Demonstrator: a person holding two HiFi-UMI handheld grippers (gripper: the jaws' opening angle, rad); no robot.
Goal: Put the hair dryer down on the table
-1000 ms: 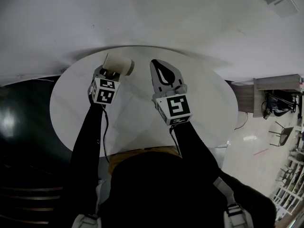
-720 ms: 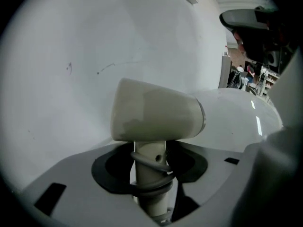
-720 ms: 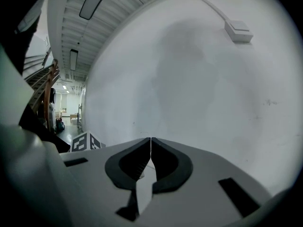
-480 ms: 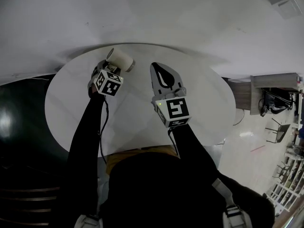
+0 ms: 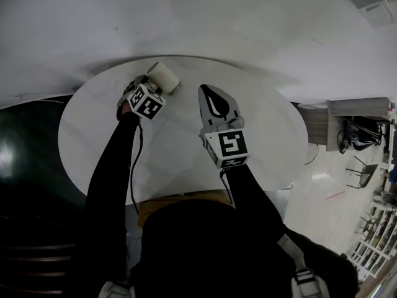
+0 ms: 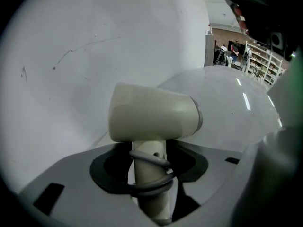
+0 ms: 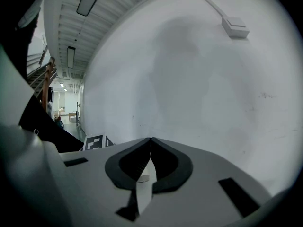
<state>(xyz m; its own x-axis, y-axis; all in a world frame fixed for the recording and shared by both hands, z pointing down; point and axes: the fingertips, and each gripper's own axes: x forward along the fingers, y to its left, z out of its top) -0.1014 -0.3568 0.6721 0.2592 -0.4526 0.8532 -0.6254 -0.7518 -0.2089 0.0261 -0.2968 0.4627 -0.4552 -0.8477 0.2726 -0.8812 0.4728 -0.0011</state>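
A cream plastic hair dryer (image 6: pixel 151 119) is gripped by its handle (image 6: pixel 151 197) in the left tongs (image 6: pixel 150 148) over the round white surface (image 5: pixel 186 160) — set-down seems pending, then release; the right tongs (image 7: pixel 150 145) are closed, empty.

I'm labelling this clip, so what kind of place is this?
Likely a large work hall or storeroom, not a home: round white table by a bare white wall, shelving racks beyond on glossy floor.

Hair dryer (image 6: pixel 151 119) handle's lower end hidden inside left claw (image 6: pixel 150 151); table's (image 5: pixel 180 148) near edge hidden behind person (image 5: pixel 211 247).
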